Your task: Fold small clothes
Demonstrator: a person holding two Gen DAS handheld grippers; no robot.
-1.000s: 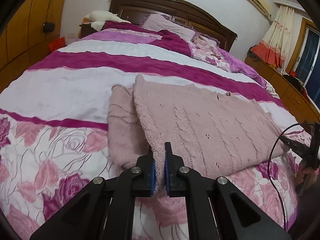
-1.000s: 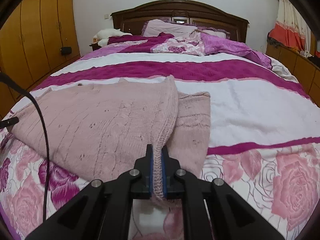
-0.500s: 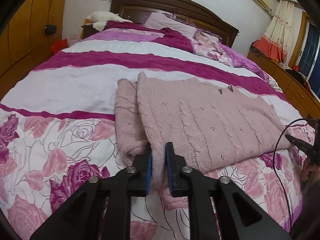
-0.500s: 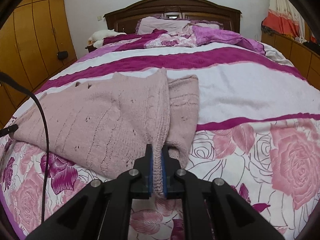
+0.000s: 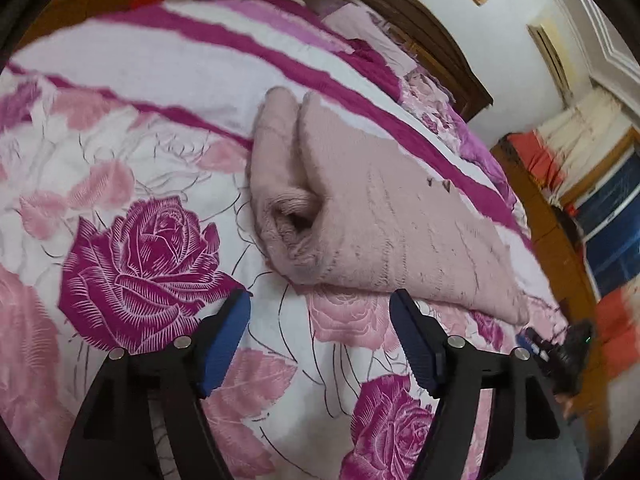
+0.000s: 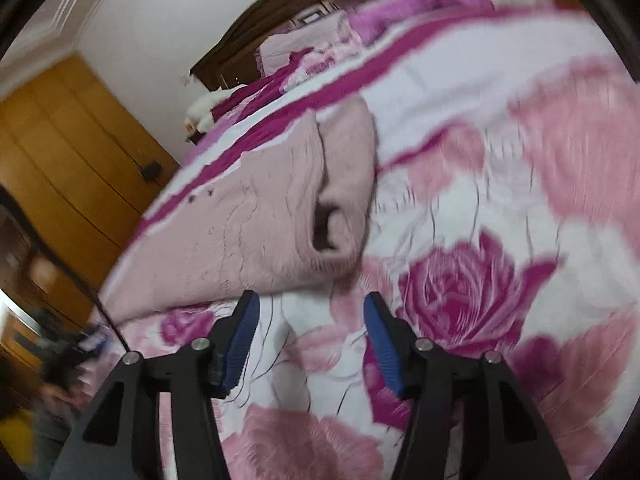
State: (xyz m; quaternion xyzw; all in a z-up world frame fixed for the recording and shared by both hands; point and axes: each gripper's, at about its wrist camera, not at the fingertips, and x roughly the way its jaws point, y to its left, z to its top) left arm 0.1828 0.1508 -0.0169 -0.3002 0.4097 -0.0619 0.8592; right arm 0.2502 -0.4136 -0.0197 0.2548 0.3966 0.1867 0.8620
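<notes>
A pale pink knitted sweater (image 5: 384, 220) lies folded on the rose-patterned bedspread (image 5: 132, 256), with a sleeve cuff (image 5: 288, 216) showing at its left end. My left gripper (image 5: 320, 304) is open and empty just in front of the sweater's near edge. In the right wrist view the same sweater (image 6: 264, 224) lies ahead and to the left, its other cuff (image 6: 332, 232) at the right end. My right gripper (image 6: 312, 308) is open and empty, just short of the sweater's near edge. Both views are tilted and blurred.
The wooden headboard (image 5: 400, 20) and pillows stand at the far end of the bed. Wooden wardrobe doors (image 6: 68, 152) are on the left in the right wrist view. Curtains and a window (image 5: 592, 184) are at the right. A black cable (image 6: 108, 320) hangs near the left.
Both grippers have let go of the sweater's near edge and opened wide. They have pulled back slightly and tilted; the sweater now rests on the bed.
</notes>
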